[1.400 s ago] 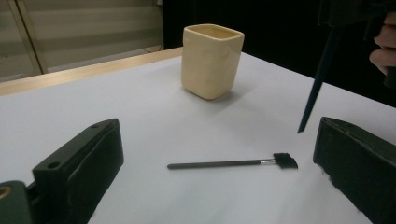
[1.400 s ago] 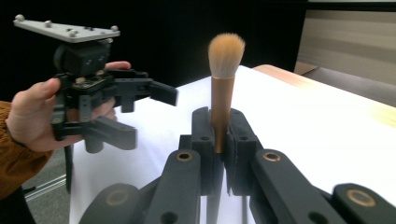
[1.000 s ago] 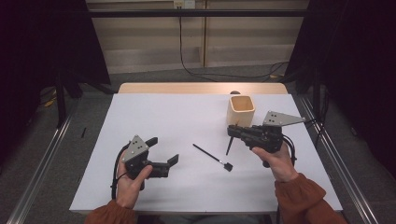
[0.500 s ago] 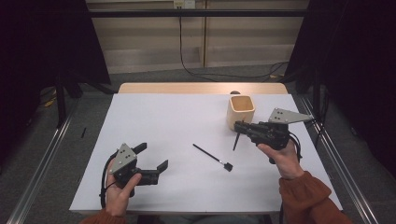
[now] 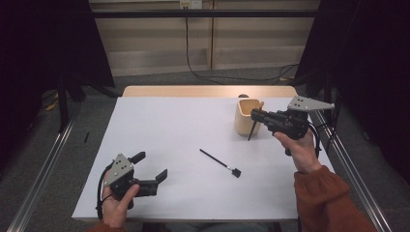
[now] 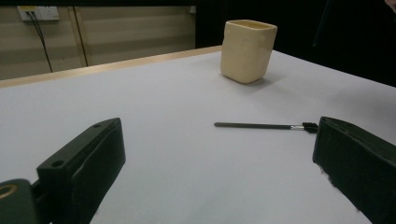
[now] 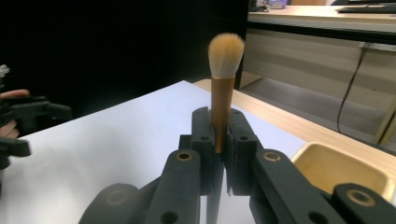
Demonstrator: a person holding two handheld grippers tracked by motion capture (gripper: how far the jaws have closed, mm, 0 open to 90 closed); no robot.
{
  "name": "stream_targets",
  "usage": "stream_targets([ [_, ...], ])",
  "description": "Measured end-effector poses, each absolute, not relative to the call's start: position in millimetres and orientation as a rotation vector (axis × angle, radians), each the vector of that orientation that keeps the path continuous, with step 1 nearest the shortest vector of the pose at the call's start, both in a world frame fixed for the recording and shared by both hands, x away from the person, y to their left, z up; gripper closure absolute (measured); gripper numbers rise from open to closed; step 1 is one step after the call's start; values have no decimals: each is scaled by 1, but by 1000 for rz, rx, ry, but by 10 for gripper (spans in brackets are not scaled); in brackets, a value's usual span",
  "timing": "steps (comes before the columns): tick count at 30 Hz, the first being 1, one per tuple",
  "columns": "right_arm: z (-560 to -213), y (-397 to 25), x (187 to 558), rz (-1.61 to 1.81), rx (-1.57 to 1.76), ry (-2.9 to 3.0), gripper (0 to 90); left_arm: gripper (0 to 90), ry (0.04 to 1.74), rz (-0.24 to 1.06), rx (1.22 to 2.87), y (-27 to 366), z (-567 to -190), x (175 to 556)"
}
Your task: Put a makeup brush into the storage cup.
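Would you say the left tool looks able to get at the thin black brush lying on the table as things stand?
Probably yes. The left tool is open, its jaws spread wide, and bare white table lies between it and the thin black brush. The right tool, shut on a makeup brush, is over by the cup.

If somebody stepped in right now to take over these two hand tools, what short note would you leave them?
Right gripper: shut on the makeup brush, bristles up, held at the beige cup, handle tip outside its wall.
Left gripper: open, holding nothing, low over the near left of the table.
Thin black brush: lying flat mid-table.
Done: makeup brush picked up.
Left: likely drop it into the cup, then fetch the thin black brush.
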State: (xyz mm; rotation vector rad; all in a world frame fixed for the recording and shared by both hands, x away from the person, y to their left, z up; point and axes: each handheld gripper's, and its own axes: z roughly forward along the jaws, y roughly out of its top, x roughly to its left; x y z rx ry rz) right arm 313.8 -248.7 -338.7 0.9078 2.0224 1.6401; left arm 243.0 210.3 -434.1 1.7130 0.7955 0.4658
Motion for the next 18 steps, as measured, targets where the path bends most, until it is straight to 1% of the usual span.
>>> stream_targets([
  [10, -323, -254, 333, 1630, 928, 1982, 838, 28, 814, 493, 1715, 214, -433, 242],
  [18, -310, -254, 352, 1614, 947, 1961, 838, 25, 802, 485, 1722, 213, -431, 238],
])
